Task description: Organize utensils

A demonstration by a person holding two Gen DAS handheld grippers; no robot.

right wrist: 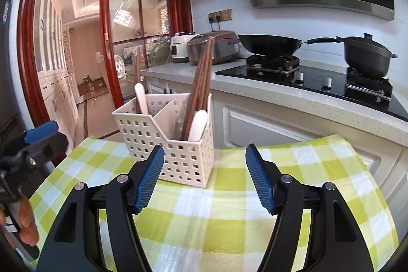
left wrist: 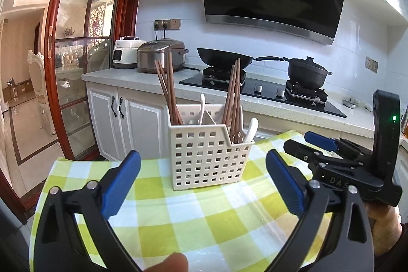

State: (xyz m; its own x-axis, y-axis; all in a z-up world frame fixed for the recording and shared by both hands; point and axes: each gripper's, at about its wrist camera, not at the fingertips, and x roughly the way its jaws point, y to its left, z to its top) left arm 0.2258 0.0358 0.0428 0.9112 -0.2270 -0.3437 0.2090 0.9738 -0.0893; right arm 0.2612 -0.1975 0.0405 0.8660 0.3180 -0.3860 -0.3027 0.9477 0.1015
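Observation:
A cream perforated utensil caddy [left wrist: 207, 157] [right wrist: 178, 154] stands on a green-and-white checked cloth [left wrist: 193, 218] [right wrist: 229, 208]. It is divided into compartments. Brown chopsticks [left wrist: 167, 91] [right wrist: 201, 78] and white spoons [left wrist: 251, 129] [right wrist: 197, 125] stand upright in both the left and right compartments. My left gripper [left wrist: 202, 182] is open and empty, just in front of the caddy. My right gripper [right wrist: 204, 179] is open and empty, in front of the caddy's right end; it also shows at the right in the left wrist view [left wrist: 318, 142].
A kitchen counter [left wrist: 132, 75] runs behind, with two rice cookers [left wrist: 160, 55], a wok [left wrist: 224, 57] and a lidded pot [left wrist: 308, 70] on a black hob. A red-framed glass door [left wrist: 76, 42] stands to the left. The table edge lies just behind the caddy.

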